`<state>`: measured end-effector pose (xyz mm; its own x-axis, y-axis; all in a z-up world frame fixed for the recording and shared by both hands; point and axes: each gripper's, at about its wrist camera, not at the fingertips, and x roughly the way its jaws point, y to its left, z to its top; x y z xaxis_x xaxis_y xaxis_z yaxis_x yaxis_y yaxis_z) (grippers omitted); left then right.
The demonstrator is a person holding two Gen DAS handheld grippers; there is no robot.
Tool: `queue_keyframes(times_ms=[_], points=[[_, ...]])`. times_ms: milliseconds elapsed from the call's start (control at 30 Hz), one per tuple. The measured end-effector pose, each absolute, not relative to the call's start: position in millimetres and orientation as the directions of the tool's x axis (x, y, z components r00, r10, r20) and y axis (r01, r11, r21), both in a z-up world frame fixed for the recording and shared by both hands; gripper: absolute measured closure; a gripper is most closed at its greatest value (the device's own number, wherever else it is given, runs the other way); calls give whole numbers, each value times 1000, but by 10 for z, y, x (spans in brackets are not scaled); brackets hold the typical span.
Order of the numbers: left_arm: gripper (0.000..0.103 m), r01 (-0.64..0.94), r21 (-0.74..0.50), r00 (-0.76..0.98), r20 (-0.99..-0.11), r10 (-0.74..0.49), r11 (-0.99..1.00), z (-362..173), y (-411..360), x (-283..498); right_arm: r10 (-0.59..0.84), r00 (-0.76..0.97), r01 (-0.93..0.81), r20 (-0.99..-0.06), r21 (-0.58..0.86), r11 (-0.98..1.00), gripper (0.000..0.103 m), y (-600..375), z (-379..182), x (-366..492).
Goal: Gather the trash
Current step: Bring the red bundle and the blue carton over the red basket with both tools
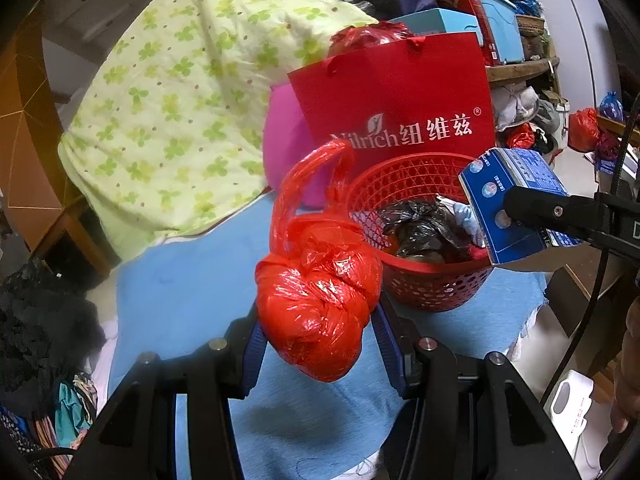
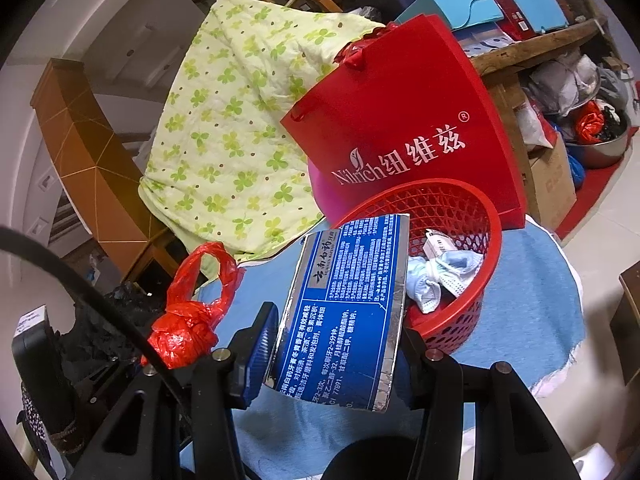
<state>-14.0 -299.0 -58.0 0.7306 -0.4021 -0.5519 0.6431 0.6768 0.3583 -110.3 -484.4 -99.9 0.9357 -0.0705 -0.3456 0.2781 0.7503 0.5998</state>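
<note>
My left gripper [image 1: 318,332] is shut on a knotted red plastic bag [image 1: 320,300] and holds it above the blue cloth, just left of a red mesh basket [image 1: 436,284]. My right gripper [image 2: 336,344] is shut on a blue and silver toothpaste box [image 2: 348,308] at the basket's [image 2: 472,300] near rim; the box also shows in the left wrist view [image 1: 516,208]. The basket holds a black bag [image 1: 420,228], blue face masks [image 2: 440,276] and a small white box [image 2: 438,242]. The red bag shows at the left in the right wrist view [image 2: 188,320].
A red paper gift bag [image 1: 400,100] stands right behind the basket, with a pink object [image 1: 284,148] beside it. A green-flowered quilt [image 1: 180,96] lies at the left. The round table has a blue cloth [image 1: 184,292]. Cluttered shelves and floor items [image 2: 580,120] stand at the right.
</note>
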Motion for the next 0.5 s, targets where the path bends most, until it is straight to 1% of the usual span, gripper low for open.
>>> queue_keyframes(times_ms=[500], points=[[51, 674, 363, 709, -562, -425, 644, -562, -3141, -140, -107, 931, 309, -348, 601, 737, 49, -4957, -995, -1191]])
